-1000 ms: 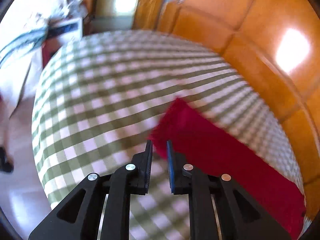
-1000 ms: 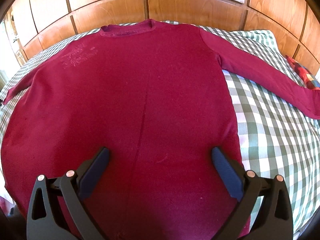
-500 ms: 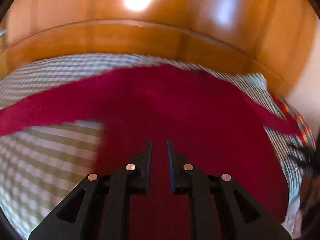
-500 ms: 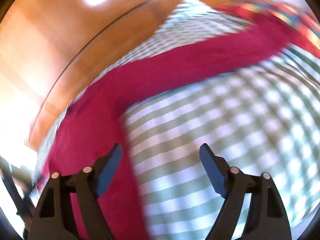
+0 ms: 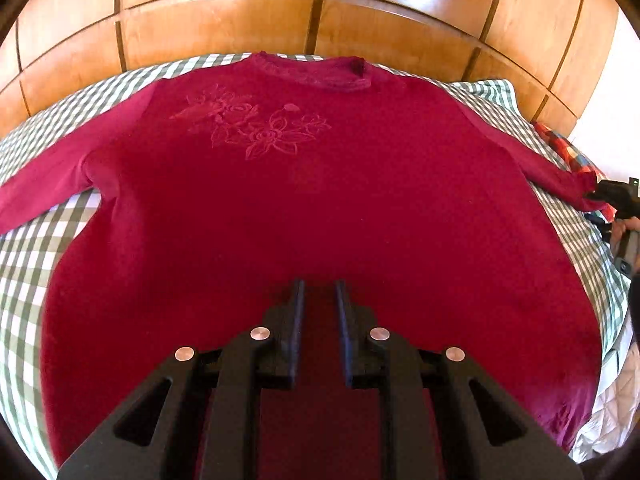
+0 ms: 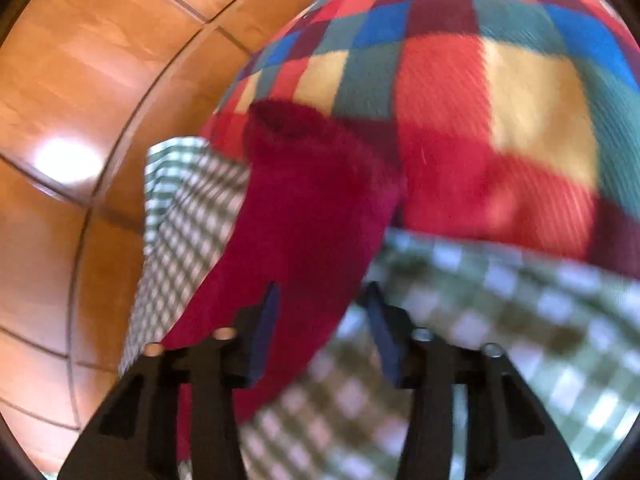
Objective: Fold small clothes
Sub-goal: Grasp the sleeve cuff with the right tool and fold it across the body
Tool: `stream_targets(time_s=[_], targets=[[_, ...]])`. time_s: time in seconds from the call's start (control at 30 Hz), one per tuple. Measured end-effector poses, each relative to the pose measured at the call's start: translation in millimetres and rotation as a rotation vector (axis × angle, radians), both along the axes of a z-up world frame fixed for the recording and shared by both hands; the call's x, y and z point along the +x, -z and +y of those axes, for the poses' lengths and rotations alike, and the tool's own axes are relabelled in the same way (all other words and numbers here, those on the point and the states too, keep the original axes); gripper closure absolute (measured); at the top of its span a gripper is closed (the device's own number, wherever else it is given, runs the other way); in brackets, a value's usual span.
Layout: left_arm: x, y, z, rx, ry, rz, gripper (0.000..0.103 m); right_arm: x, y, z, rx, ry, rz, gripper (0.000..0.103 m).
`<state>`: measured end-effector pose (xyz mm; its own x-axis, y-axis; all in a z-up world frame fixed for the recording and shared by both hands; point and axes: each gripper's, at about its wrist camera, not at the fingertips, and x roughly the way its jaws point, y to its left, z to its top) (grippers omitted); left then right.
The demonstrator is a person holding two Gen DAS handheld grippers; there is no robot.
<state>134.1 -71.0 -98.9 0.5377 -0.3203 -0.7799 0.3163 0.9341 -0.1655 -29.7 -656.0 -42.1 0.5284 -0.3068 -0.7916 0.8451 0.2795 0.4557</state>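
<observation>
A dark red long-sleeved sweater [image 5: 304, 208] with embroidered flowers lies flat on the green-checked bedspread [image 5: 28, 248], neck toward the headboard, both sleeves spread out. My left gripper [image 5: 319, 292] hovers over its lower middle, jaws a narrow gap apart, holding nothing. My right gripper [image 6: 322, 296] is open around the cuff end of the right sleeve [image 6: 304, 200], the cloth lying between its fingers. It also shows at the right edge of the left wrist view [image 5: 616, 196], at the sleeve's cuff.
A wooden panelled headboard [image 5: 320, 12] runs along the far side of the bed. A multicoloured plaid pillow [image 6: 480, 80] lies just beyond the sleeve cuff and also shows in the left wrist view [image 5: 568, 152]. White quilted bedding [image 5: 608, 412] hangs at the bed's right edge.
My left gripper swung from the left sleeve to over the sweater's lower middle. My right gripper moved from the sweater's hem to the right sleeve cuff and narrowed its opening.
</observation>
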Motion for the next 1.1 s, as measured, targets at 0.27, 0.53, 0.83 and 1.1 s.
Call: stream_targets(time_s=[0.27,0.53,0.83,1.1], targets=[[-2.0,-4.2,10.1,-0.08,-0.026,0.05,0.089,82.4,-78.0,52.8,-0.136,-0.301,-0.105,0.097],[4.3,-17.4,31.0,-0.187,-0.049,0.075,0.089,223.4,-115.2,231.1,-0.156,-0.812,-0.231,0.097],[31.5,-42.8,67.2,-0.272,-0.113,0.038,0.089,279.9,-65.1,397.5,-0.077,-1.187,-0.199,0.048],[81.8,-47.4,82.6,-0.339,-0.178,0.035,0.061,186.7,-62.3,322.5,-0.178,-1.024,-0.082,0.036]])
